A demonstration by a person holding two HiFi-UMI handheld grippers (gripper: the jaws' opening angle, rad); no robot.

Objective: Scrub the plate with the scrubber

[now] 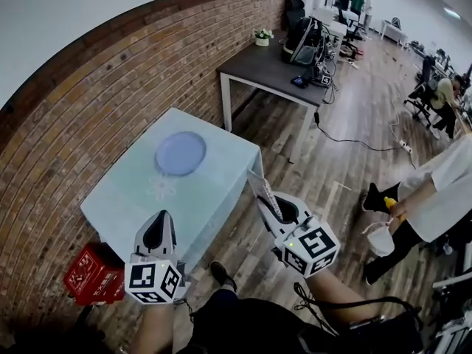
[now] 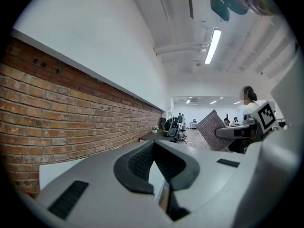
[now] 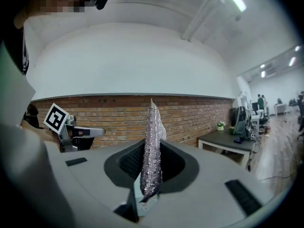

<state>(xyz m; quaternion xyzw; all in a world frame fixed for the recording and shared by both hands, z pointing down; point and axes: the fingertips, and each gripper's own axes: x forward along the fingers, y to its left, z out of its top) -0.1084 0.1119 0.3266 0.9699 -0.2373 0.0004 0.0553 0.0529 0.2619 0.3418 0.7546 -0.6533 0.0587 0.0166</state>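
Sliding is our first worry. The left gripper [image 1: 162,223] has its jaws drawn together on nothing. It hangs over the near edge of the table [image 1: 118,198], well apart from the blue plate [image 1: 181,153], which lies flat on the pale cloth toward the table's far side, near the brick wall. With nothing bracing it, we judge that the plate could skate across the cloth under a scrubbing stroke, or drag the cloth along with it.

Further right, the right gripper [image 1: 271,201] pinches the glittery scrubber [image 1: 264,190] by its lower part, so most of the sheet stands free above the jaws. Pressed hard, it may fold over or work loose. It also sits off the table's near right corner, so we expect a long reach to the plate.

As for pose, we hold both grippers low in front of the body, marker cubes toward us. The left one points ahead across the table, and the right one angles leftward toward it. Both gripper views look out roughly level at the brick wall, so neither is tipped down at the plate yet.
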